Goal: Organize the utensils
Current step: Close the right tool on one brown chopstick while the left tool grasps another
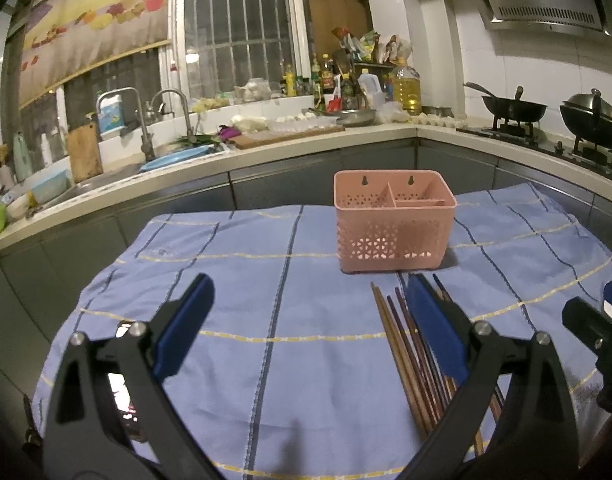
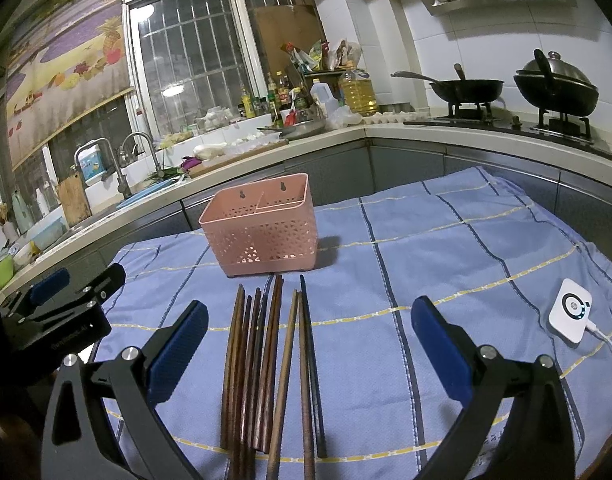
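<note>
A pink perforated utensil basket [image 1: 394, 220] [image 2: 262, 228] with three compartments stands upright on the blue checked cloth [image 1: 242, 280] [image 2: 446, 248]. Several wooden chopsticks [image 2: 266, 364] [image 1: 406, 356] lie side by side on the cloth in front of it, pointing at it. My right gripper [image 2: 310, 344] hovers open above their near ends, one finger on each side. My left gripper [image 1: 306, 324] is open and holds nothing; the chopsticks run under its right finger [image 1: 438, 332]. The left gripper [image 2: 62, 300] also shows at the left edge of the right wrist view.
A white device [image 2: 570, 316] with a cable lies on the cloth at the right. Behind the table runs a counter with a sink [image 1: 106, 176], cutting boards, bottles [image 1: 334, 80] and a stove with two woks [image 2: 466, 92]. The right gripper's tip [image 1: 598, 324] shows at the right edge.
</note>
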Motion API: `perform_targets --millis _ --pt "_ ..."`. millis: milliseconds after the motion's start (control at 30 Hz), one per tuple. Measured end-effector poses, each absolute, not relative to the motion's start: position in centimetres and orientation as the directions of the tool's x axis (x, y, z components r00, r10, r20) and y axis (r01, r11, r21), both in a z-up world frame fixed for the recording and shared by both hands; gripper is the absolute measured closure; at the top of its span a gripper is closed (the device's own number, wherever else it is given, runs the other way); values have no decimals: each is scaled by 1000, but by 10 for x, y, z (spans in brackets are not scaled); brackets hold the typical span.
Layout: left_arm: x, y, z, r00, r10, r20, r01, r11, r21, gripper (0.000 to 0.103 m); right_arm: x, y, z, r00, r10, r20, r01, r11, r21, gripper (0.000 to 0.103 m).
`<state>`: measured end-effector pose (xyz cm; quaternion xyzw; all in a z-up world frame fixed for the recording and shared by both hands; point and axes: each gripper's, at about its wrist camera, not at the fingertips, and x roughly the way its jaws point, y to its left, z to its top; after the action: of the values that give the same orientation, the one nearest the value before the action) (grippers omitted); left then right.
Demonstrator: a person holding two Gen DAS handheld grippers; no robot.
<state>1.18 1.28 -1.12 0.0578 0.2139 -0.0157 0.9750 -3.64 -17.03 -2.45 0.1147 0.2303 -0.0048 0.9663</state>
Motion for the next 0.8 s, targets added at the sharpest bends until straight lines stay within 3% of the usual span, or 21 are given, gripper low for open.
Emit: perform_targets --millis 300,400,433,467,500,567,667,800 --pt "17 20 -10 920 -122 -372 137 991 14 10 -37 -186 -20 896 15 -445 81 977 196 4" --pt "21 24 -10 920 -152 -362 155 988 -22 10 -38 -190 -20 893 -4 -450 83 984 156 18" --pt "24 24 -13 908 -169 -385 168 985 -34 10 -36 -189 -21 888 -8 -459 80 987 137 29" --pt "27 24 -18 892 -192 -410 188 981 -49 16 -33 -188 -26 875 -9 -484 70 992 107 42" --pt "33 22 -25 862 -223 -455 215 974 -70 20 -29 -187 -31 860 -3 -510 56 994 89 48" --pt "42 16 -40 805 -265 -531 250 963 -102 38 -18 -184 -49 806 31 -592 17 997 76 65" --pt "59 8 -71 684 -323 -654 288 943 -164 63 -6 -177 -74 728 80 -681 -36 996 78 73" --pt "71 -1 -100 582 -353 -733 299 931 -211 76 4 -166 -101 650 124 -750 -84 992 91 74"
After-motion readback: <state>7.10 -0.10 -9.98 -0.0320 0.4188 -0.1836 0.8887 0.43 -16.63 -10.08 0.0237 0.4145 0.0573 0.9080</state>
